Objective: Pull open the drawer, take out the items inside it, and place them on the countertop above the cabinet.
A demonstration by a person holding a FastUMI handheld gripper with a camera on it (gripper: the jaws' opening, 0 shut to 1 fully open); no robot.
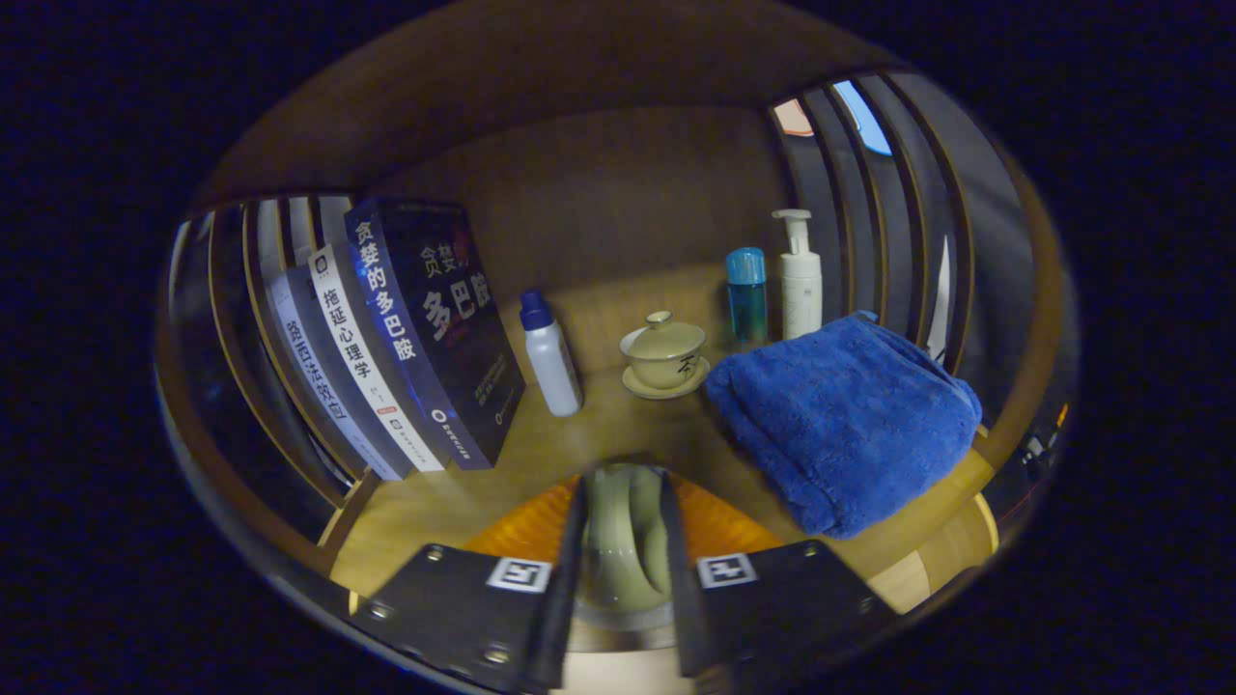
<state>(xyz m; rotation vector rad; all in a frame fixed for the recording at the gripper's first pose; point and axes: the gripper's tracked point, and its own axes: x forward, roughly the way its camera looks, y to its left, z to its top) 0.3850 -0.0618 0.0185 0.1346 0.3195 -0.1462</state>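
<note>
- The gripper (623,541) was closed on a pale green glazed cup (623,536), one finger pressing each side of it, and held it just above the near edge of the wooden countertop (435,502).
- The cup looked like ceramic: stiff, smooth and probably slippery, light enough for a side pinch but likely to chip if set down hard. A hold across the body, as here, seemed sound; lowering it gently onto bare wood would suit it.
- Beyond the fingers, near the middle of the countertop, stood a lidded tea bowl (663,352) on its saucer, of a similar glaze and carrying a small dark character I could not make out.
- To its right lay a folded blue towel (845,420), soft and bulky, its near corner hanging over the edge.
- Behind the towel stood a blue-capped bottle (746,294) and a white pump bottle (800,280); a white bottle with a dark blue cap (550,357) stood left of the tea bowl. No brand was legible on any of them.
- On the far left leaned a row of books (406,347) with Chinese titles on spines and cover; I would not vouch for the exact wording.
</note>
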